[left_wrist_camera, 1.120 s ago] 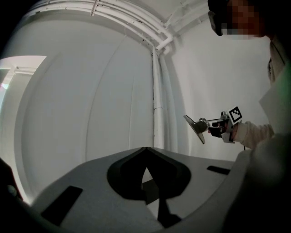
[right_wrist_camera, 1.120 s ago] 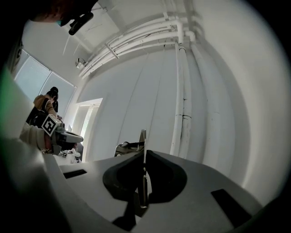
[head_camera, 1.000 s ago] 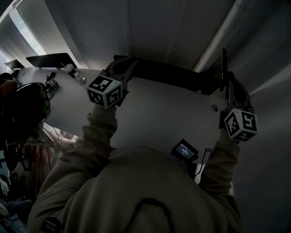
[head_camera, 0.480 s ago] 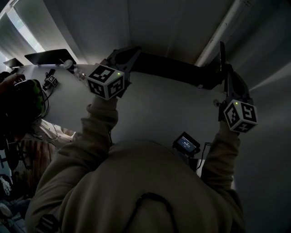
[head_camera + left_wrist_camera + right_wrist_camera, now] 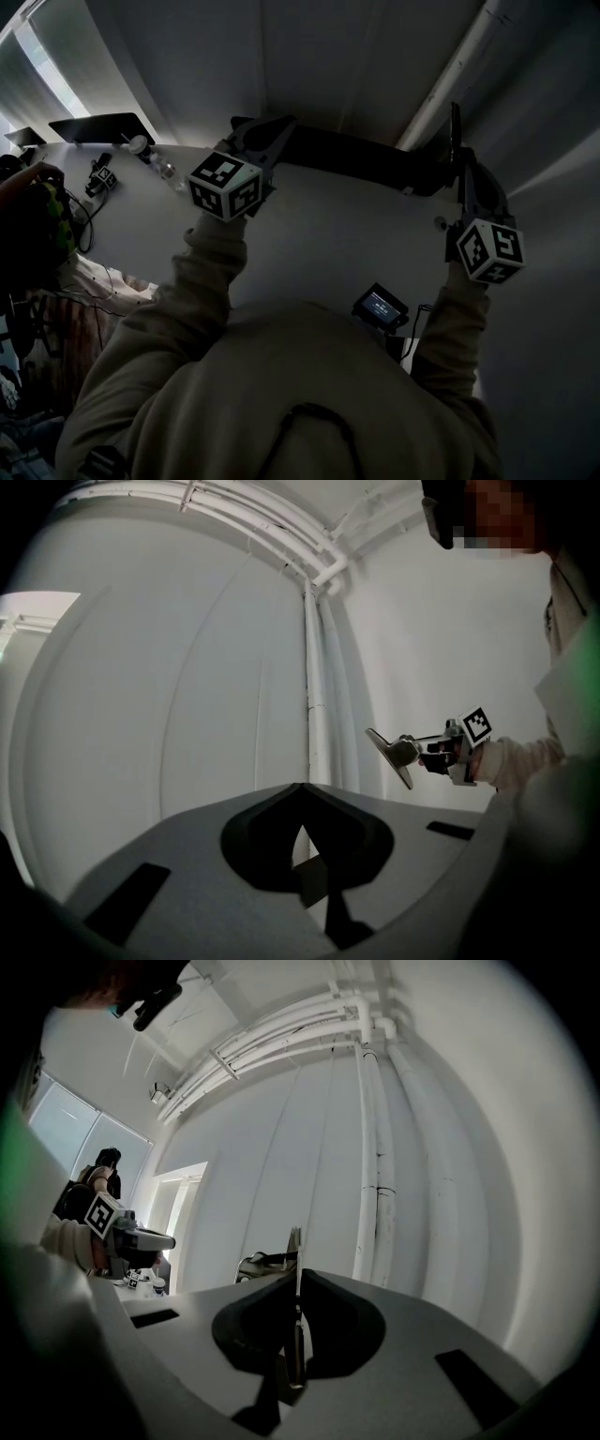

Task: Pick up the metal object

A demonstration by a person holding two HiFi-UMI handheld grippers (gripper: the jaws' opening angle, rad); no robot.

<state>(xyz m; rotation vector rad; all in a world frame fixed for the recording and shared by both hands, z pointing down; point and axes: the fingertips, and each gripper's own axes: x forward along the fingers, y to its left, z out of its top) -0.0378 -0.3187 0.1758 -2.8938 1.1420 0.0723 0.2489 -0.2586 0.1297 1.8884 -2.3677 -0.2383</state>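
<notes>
My right gripper (image 5: 459, 155) is held up over the far right of the white table (image 5: 337, 234), shut on a thin flat metal object (image 5: 456, 127) that sticks out past its fingertips. In the right gripper view the metal object (image 5: 294, 1249) shows edge-on between the closed jaws. From the left gripper view the metal object (image 5: 392, 754) is a flat plate at the tip of the right gripper (image 5: 422, 752). My left gripper (image 5: 270, 129) is raised at the left, its jaws together with nothing between them.
A dark strip (image 5: 366, 155) runs along the table's far edge, with a white pipe (image 5: 459, 66) on the wall behind. A small lit device (image 5: 380, 307) sits near my body. At the far left are a dark flat panel (image 5: 101, 125), small items (image 5: 141, 145) and a person (image 5: 33, 220).
Both grippers have shifted only slightly and hold the same pose. The person at the far left has moved further to the left.
</notes>
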